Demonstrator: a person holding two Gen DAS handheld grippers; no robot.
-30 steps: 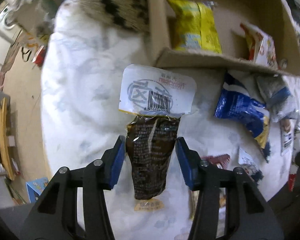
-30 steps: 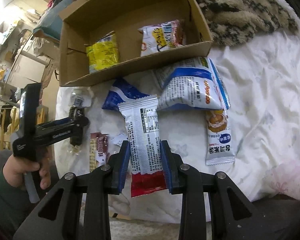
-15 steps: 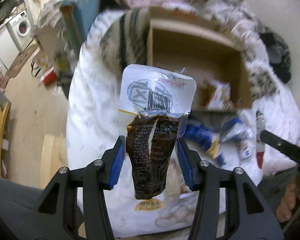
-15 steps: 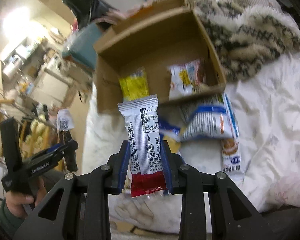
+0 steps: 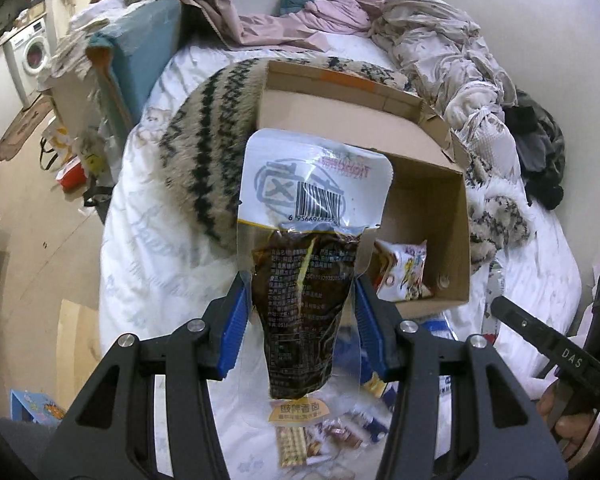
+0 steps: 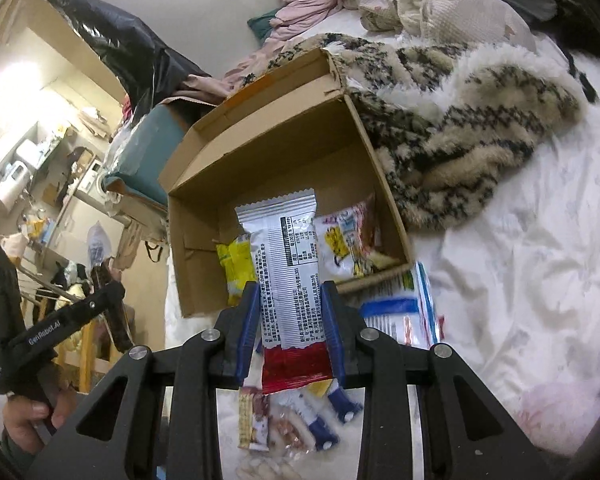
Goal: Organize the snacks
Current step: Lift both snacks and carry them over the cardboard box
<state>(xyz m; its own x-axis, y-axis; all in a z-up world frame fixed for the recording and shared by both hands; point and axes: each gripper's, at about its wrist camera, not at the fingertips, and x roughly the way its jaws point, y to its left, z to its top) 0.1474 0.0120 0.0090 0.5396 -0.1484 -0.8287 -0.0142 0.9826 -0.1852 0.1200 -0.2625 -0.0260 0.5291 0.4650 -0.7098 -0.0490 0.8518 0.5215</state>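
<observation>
Both grippers clamp packs: left a pouch, right a bar. Slick pouch might slip before the box at 1 o'clock.

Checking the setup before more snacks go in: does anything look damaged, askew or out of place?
Yes. The brown cardboard box lies tipped on its side on the white bedsheet, its far flap torn and bent. Several small snack packets lie scattered in front of it. Both held packets look intact.

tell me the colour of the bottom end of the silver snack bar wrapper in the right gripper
Red, on the silver printed snack bar wrapper; clearest in the right wrist view.
</observation>
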